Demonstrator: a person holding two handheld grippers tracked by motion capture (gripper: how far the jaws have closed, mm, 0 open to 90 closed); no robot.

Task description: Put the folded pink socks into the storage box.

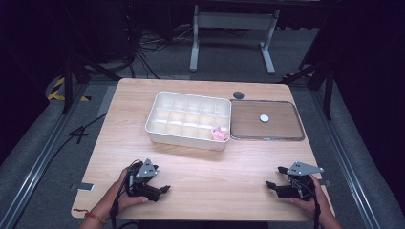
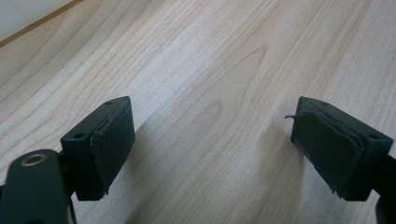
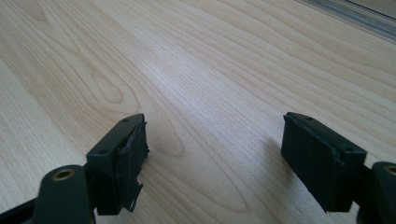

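- I'm holding both tools low at the near edge of the table (image 1: 200, 186): my left gripper (image 1: 162, 189) at roughly 7 o'clock from table centre, my right gripper (image 1: 273, 177) at roughly 5 o'clock.
- In the left gripper view, the left gripper's (image 2: 210, 149) jaws are standing wide apart, with bare wood grain between them.
- Same in the right gripper view: the right gripper's (image 3: 212, 158) jaws are spread, nothing between the pads.
- So I'm carrying nothing and both hands are sitting well apart from everything else.
- The white compartment box (image 1: 157, 126) is lying at 12 o'clock from my hands, past table centre.
- A small pink item (image 1: 219, 134) is sitting in its near-right corner cell; I can't tell what it is.
- Touching or just beside the box, at its 3 o'clock, the brown tray (image 1: 248, 126) is holding one small white disc (image 1: 264, 118), alone near the tray's middle.
- My read: I'm sitting between picks, and the disc is looking like the next piece to go in the box.
- Next move, as I'm judging it: the right gripper is going forward toward 12 o'clock, coming down over the disc with jaws straddling it.
- The disc is looking flat and thin, so the pads are needing to get right down to the tray floor before closing.
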